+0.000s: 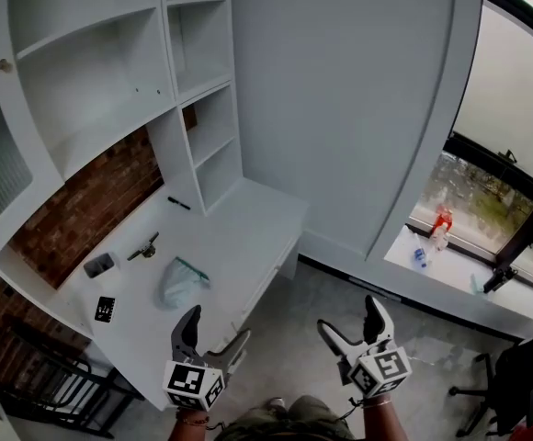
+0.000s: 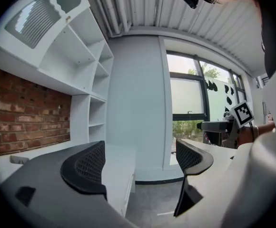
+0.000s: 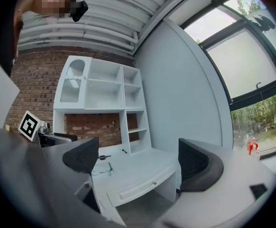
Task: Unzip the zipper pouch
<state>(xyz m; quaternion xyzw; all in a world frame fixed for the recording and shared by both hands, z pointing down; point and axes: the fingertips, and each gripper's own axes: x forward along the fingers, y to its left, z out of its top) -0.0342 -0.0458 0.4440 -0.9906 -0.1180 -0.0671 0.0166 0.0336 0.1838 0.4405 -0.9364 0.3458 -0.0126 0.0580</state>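
The zipper pouch [image 1: 182, 283], pale with a greenish zipped edge, lies flat on the white desk [image 1: 248, 228], near its front edge. Neither gripper touches it.

The left gripper [image 1: 216, 327] is held over the desk's front edge, just short of the pouch, which lies ahead of it and slightly to its left. Its 2 jaws stand wide apart and hold nothing; in the left gripper view only desk top, wall and floor show between them.

The right gripper [image 1: 349, 318] is held over the grey floor [image 1: 340, 292], off the desk and well apart from the pouch, on the pouch's right. Its jaws are also spread, with nothing between them.

Farther back on the desk lie a black marker card [image 1: 105, 309], a dark grey block [image 1: 99, 265] and a black pen [image 1: 178, 203].
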